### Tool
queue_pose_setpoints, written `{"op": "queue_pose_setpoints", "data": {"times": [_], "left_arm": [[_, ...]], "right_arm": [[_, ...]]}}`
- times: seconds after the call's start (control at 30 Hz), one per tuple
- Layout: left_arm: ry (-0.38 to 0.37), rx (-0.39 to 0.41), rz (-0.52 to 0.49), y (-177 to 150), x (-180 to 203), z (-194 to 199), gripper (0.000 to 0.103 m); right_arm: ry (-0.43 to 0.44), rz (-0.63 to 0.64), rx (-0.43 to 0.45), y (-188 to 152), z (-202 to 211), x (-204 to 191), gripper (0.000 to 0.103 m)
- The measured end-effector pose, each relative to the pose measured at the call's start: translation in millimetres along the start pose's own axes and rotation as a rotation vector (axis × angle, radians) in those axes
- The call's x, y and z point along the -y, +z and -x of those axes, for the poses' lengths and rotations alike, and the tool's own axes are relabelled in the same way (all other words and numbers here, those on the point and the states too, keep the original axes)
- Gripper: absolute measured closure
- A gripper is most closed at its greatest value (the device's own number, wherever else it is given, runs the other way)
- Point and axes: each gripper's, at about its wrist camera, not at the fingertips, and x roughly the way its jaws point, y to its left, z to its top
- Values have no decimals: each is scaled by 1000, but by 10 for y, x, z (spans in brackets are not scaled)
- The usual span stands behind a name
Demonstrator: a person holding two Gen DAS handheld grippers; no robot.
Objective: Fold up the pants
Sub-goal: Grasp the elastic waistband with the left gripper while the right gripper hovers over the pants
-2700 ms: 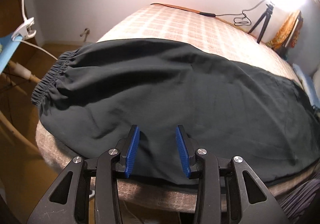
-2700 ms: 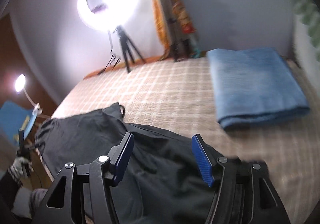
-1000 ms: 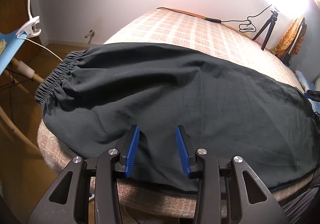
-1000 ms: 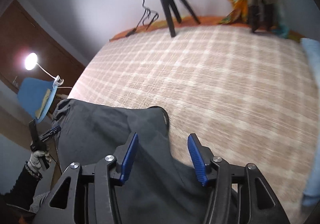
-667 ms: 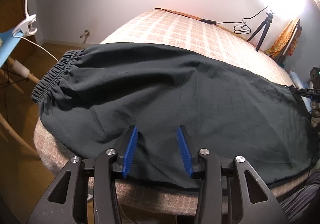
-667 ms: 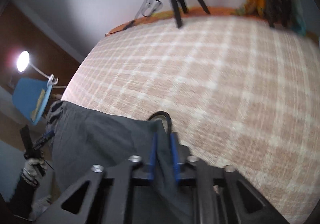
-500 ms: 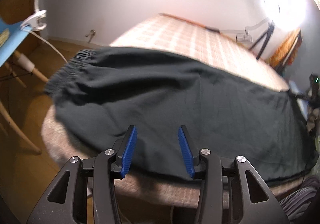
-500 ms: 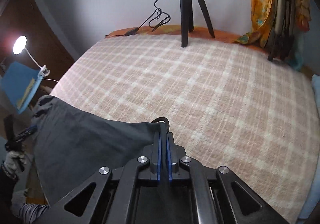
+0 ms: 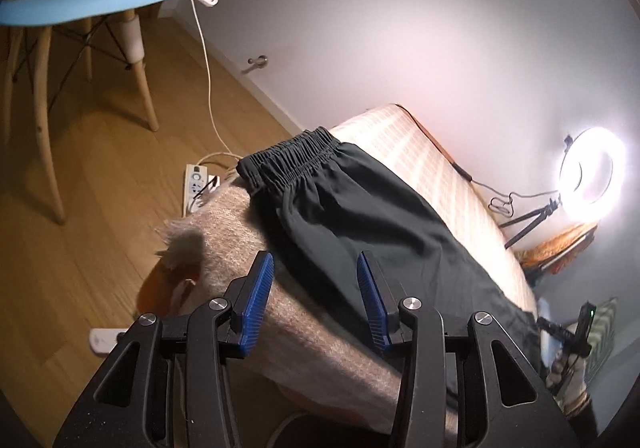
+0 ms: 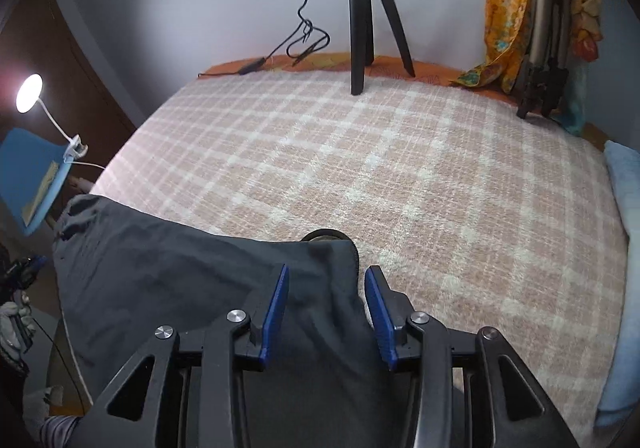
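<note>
Both sets of fingers are released: my right gripper is opening over the pants hem, my left gripper hangs open at the bed's near edge. Farther off, pants lie flat across the bed.

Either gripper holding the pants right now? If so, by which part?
Neither. Right gripper jaws are opening, pads straddling the pants hem end without pressing. Left gripper is open near the waistband end.
</note>
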Motion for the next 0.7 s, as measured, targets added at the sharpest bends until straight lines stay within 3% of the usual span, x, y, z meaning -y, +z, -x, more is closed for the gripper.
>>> {"op": "queue_pose_setpoints", "data": {"times": [0.27,0.53,0.7], "left_arm": [[-49,-6,147,99,-230,-212,61],[-10,-3,149,241,-348,-327,55],[-38,12,121,297,-363,-428,55]], "right_arm": [[40,-21,77,-287,475,-258,54],[67,-60,110,-504,725,-437,52],[67,-74,103,-491,774,-493,51]]}}
